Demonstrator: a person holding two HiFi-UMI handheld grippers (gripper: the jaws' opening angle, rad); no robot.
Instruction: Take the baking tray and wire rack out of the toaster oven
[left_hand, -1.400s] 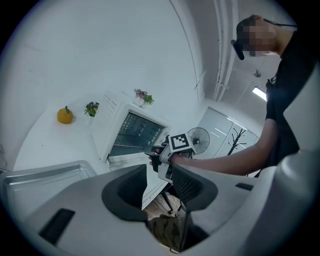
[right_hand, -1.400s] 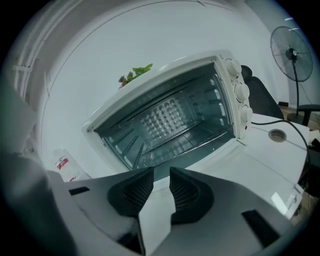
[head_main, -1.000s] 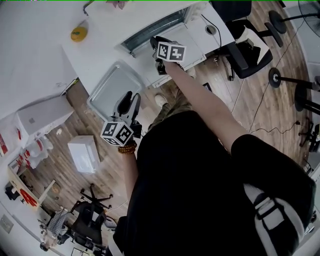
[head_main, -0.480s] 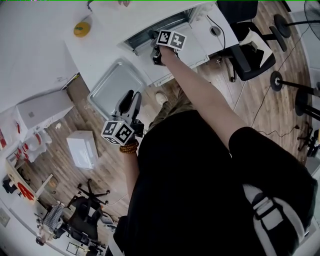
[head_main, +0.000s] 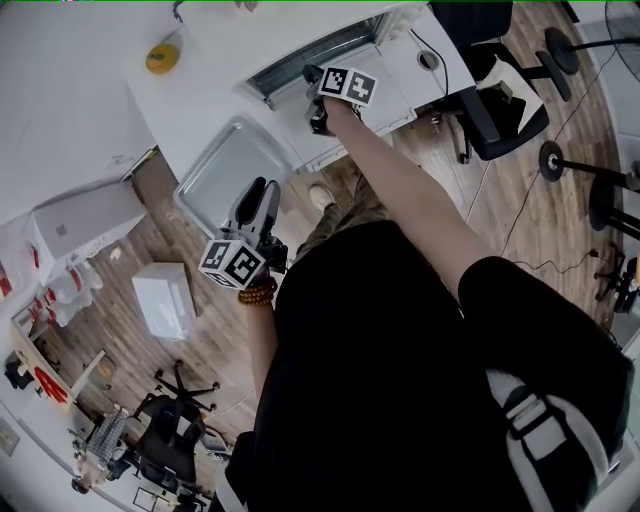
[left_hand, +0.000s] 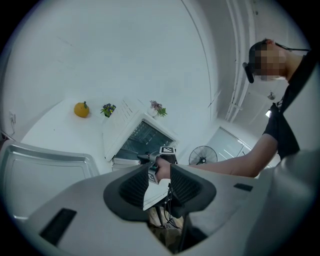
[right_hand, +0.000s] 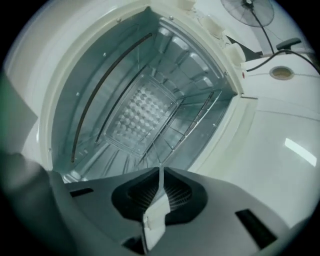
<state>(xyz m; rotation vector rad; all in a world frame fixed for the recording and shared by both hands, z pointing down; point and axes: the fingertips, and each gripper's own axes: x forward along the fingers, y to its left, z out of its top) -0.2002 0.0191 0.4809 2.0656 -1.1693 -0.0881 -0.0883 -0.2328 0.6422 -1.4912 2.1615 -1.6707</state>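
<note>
The white toaster oven (head_main: 300, 55) stands open on the white table, and its wire rack (right_hand: 187, 122) still sits inside on the side rails. My right gripper (head_main: 313, 88) is at the oven's mouth. Its jaws (right_hand: 160, 172) have just been closing and are now shut on the rack's front edge, where the wires run in between the pads. The silver baking tray (head_main: 228, 168) lies on the table to the left of the oven, also visible as the baking tray (left_hand: 45, 165). My left gripper (head_main: 262, 195) hovers at the tray's near edge. Its jaws (left_hand: 159, 172) have closed a little but remain open, with nothing between them.
An orange fruit (head_main: 160, 58) and small potted plants (left_hand: 107, 109) sit at the back of the table. The oven door (head_main: 385, 95) lies folded down toward me. Office chairs (head_main: 495, 95) stand right of the table, and a white box (head_main: 165, 300) is on the wooden floor.
The right gripper has pushed further into the oven's mouth and rolled a little. The left gripper has stayed by the tray.
</note>
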